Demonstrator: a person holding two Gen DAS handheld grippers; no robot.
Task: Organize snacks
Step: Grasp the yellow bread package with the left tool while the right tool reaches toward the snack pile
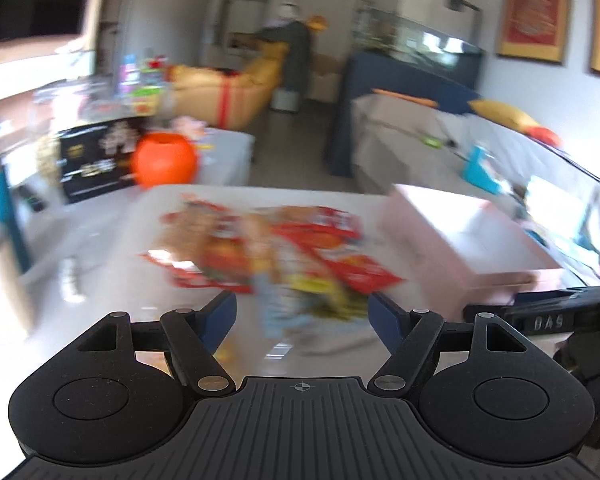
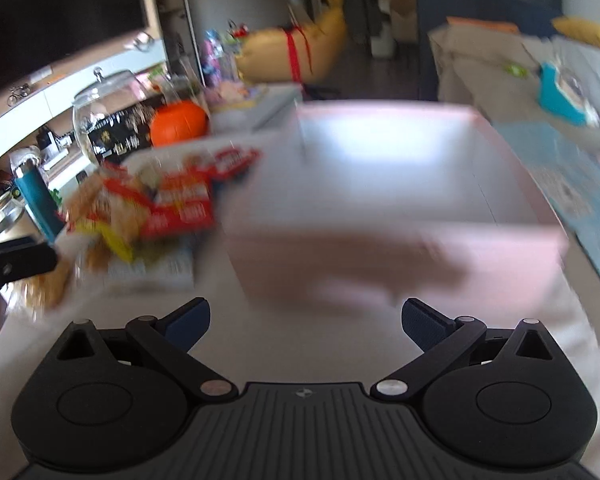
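A blurred heap of snack packets [image 1: 276, 256], mostly red, yellow and orange, lies on the white table [image 1: 100, 272]. My left gripper [image 1: 302, 314] hovers just in front of the heap, its blue pads wide apart with nothing between them. To the right of the heap stands a pale pink box [image 1: 472, 236], open at the top. In the right wrist view that pink box [image 2: 396, 208] fills the middle, with the snack heap [image 2: 148, 208] at its left. My right gripper [image 2: 305, 322] is open and empty, just short of the box's near wall.
An orange pumpkin-shaped bucket [image 1: 165, 159] and a black printed box [image 1: 94, 160] sit beyond the table's far left. A glass jar [image 2: 100, 120] and a teal bottle [image 2: 38, 200] stand to the left. A person [image 1: 296, 48] stands far back. A blue mat [image 2: 572, 176] lies right of the box.
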